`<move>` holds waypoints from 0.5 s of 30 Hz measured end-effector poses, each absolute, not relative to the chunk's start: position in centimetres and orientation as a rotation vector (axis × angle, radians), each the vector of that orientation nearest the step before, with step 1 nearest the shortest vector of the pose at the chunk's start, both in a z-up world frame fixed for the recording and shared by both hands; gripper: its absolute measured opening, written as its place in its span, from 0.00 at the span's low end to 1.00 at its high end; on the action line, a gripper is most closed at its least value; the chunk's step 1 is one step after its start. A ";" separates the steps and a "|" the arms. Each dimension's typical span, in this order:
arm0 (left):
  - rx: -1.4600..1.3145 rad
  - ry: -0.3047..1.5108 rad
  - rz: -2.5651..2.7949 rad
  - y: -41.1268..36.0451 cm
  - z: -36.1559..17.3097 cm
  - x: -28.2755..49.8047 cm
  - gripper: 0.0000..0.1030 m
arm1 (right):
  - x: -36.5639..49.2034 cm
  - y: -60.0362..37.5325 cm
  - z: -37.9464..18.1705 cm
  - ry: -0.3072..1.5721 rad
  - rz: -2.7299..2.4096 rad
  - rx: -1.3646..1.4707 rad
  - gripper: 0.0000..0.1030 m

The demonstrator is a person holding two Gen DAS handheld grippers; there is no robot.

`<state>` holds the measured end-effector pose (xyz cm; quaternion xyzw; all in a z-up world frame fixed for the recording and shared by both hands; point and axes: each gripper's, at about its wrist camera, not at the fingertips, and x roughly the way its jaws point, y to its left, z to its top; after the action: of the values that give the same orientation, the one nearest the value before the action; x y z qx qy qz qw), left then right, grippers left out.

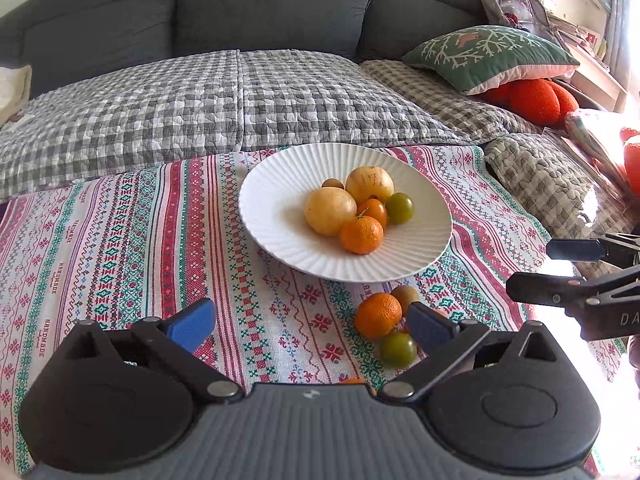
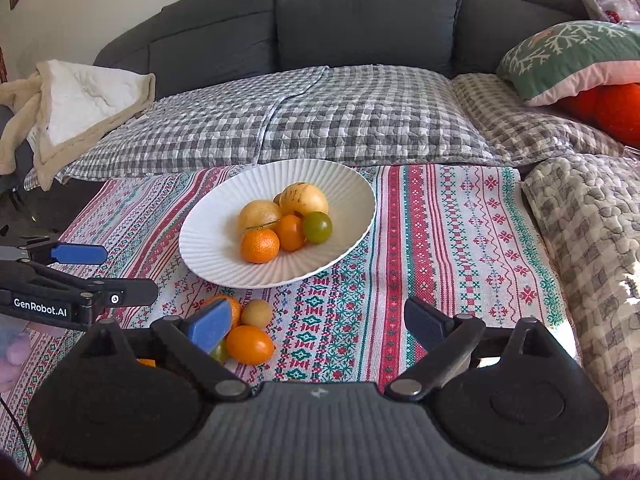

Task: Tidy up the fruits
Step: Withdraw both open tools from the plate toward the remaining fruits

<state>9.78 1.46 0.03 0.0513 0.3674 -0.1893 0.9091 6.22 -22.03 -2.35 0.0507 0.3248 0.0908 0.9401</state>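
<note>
A white ribbed plate (image 1: pixel 280 216) (image 2: pixel 208 240) on the patterned cloth holds two yellow fruits, a mandarin (image 1: pixel 361 235) (image 2: pixel 259 245), an orange tomato, a green tomato (image 1: pixel 399 208) (image 2: pixel 317 227) and a small brown fruit. In front of the plate lie a loose mandarin (image 1: pixel 377 315), a brown fruit (image 1: pixel 405 295) (image 2: pixel 256 313), a green tomato (image 1: pixel 397 349) and an orange fruit (image 2: pixel 249 344). My left gripper (image 1: pixel 310 326) (image 2: pixel 112 276) is open and empty, the loose fruits by its right finger. My right gripper (image 2: pixel 316 330) (image 1: pixel 540 272) is open and empty, the loose fruits by its left finger.
The cloth (image 1: pixel 120 248) covers a low table in front of a grey sofa (image 1: pixel 260 8) with checked quilts (image 1: pixel 200 104). A green cushion (image 1: pixel 488 54) and orange plush items (image 1: pixel 534 100) sit at the right. A beige blanket (image 2: pixel 76 108) lies at the left.
</note>
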 end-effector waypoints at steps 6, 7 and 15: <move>0.126 0.749 -0.391 2.1 -0.9 7.8 0.85 | 4.7 -21.8 -2.8 0.653 0.176 0.096 0.96; 0.129 0.751 -0.391 2.2 -1.1 7.6 0.85 | 4.4 -21.9 -3.0 0.652 0.177 0.099 0.96; 0.168 0.769 -0.408 2.9 -2.5 5.3 0.85 | 3.5 -21.5 -5.0 0.698 0.164 0.074 0.96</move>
<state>5.32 2.87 -2.50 0.0811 0.3719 -0.1972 0.9035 3.55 -21.51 -5.04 0.0361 0.3417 0.0801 0.9357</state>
